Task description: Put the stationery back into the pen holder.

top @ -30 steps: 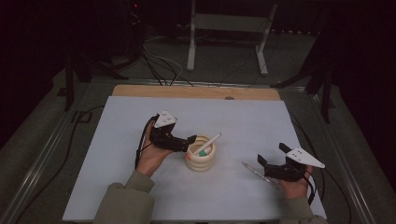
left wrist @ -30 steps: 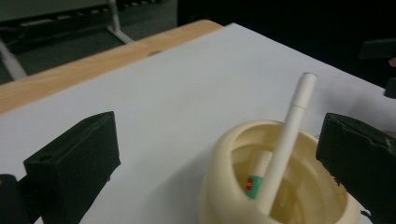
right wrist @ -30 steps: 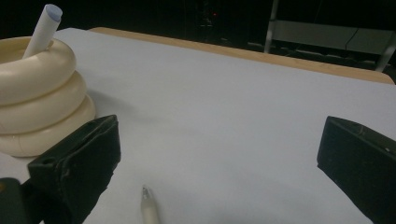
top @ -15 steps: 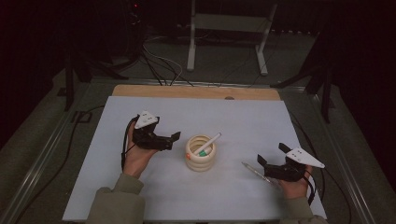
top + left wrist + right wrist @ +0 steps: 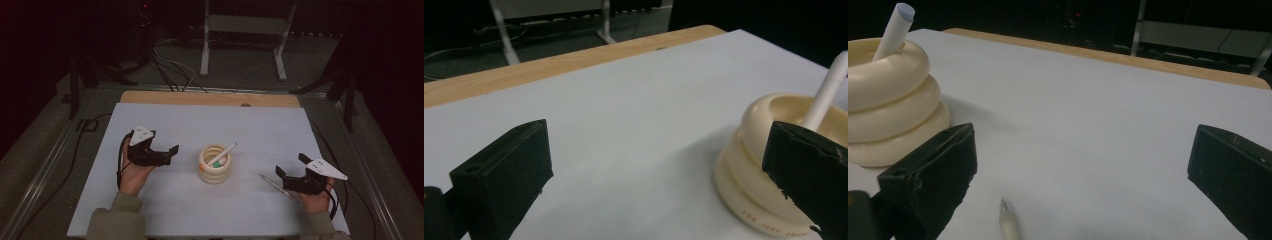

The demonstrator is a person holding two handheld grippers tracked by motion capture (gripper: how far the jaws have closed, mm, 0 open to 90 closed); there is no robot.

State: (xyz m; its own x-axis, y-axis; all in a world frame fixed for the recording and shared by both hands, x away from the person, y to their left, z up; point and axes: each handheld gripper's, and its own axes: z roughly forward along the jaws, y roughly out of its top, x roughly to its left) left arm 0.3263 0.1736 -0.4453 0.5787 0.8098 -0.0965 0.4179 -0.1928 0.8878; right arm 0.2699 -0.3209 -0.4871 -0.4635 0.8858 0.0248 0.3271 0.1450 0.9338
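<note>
A cream ringed holder (image 5: 214,169) stands mid-table with a white marker (image 5: 223,153) leaning in it, green band near its lower end. My left gripper (image 5: 170,155) rests open to the left of the holder, apart from it, nothing between its fingers. In the left gripper view the holder (image 5: 749,165) and marker (image 5: 826,95) sit behind the right jaw of my gripper (image 5: 656,200). My right gripper (image 5: 291,166) lies open to the right, just over a thin pen (image 5: 272,182) flat on the sheet. The right gripper view has that pen's tip (image 5: 1008,225) between the jaws of my gripper (image 5: 1080,185), with the holder (image 5: 888,110) far left.
A white sheet (image 5: 200,125) covers the table, with a wooden strip (image 5: 210,98) along its far edge. Beyond it are dark floor, cables (image 5: 170,70) and a white metal stand (image 5: 245,30). Metal rails run along both table sides.
My left gripper has drawn back leftward from the holder, where it sat a second ago, and now stands apart from it. The right gripper and the pen have stayed put.
</note>
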